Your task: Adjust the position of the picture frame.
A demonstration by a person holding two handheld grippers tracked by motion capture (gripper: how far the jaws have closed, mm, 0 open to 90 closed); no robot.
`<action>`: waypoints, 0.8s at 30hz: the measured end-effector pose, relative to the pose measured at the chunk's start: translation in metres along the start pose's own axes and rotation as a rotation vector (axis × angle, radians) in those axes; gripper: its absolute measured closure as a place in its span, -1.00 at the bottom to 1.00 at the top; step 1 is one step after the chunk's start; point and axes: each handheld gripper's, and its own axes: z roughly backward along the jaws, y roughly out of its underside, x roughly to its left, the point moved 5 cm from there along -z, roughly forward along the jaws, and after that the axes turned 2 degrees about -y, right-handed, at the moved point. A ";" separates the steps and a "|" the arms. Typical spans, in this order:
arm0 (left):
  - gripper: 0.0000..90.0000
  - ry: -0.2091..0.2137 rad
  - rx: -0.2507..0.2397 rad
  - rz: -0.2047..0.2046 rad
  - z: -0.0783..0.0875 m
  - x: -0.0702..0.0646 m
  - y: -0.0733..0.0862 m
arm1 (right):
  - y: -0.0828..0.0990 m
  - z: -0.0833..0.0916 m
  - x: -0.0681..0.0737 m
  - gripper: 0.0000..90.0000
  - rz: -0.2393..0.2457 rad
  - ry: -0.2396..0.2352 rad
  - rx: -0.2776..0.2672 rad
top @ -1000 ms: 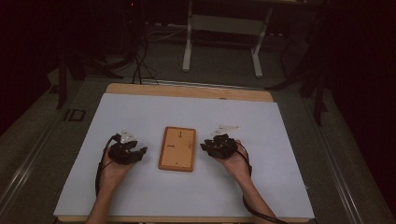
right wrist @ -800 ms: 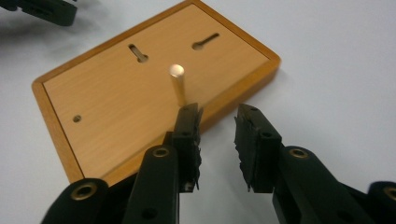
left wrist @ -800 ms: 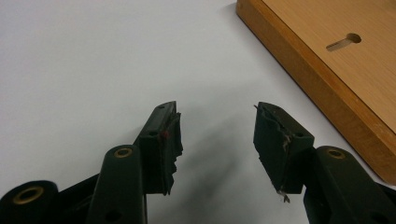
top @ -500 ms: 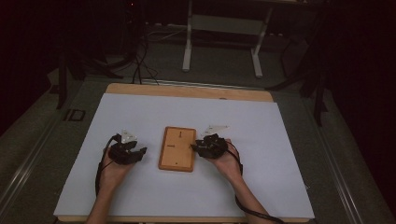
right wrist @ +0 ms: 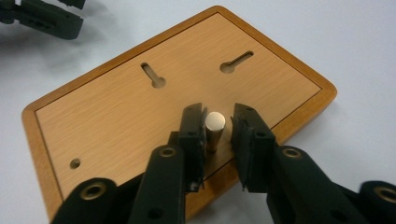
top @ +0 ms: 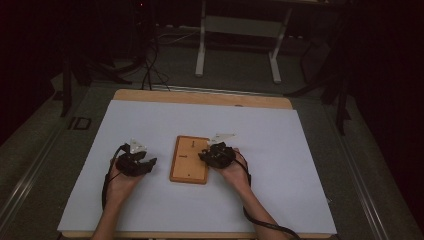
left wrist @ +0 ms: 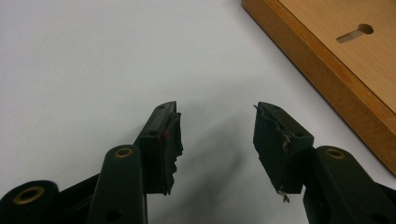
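since the earlier frame, right gripper (right wrist: 219, 128) has shifted left over the wooden board (top: 189, 159) at frame centre, jaws just closing around upright metal peg (right wrist: 215, 127), one pad touching, not yet clamped; left gripper (left wrist: 217, 133) released; peg stiff, smooth, slippery: grasp mid-shaft

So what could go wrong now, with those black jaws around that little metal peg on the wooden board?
The right gripper has been closing on the metal peg, with a gap still showing on one side; an off-centre squeeze could tip the peg or let it slip out. The wooden board lies loose on the white sheet, and the open left gripper rests beside it, so pulling may drag the board.
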 end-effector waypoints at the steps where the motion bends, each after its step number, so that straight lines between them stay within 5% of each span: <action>1: 0.11 0.000 0.001 -0.001 0.000 0.000 0.000 | 0.000 -0.001 0.000 0.70 -0.001 0.001 -0.006; 7: 0.11 -0.002 0.002 -0.002 0.000 0.000 0.000 | 0.001 -0.003 0.003 0.85 0.005 0.004 -0.033; 24: 0.12 0.002 0.010 -0.003 -0.001 -0.001 0.000 | 0.003 -0.003 -0.004 0.87 -0.090 0.020 -0.089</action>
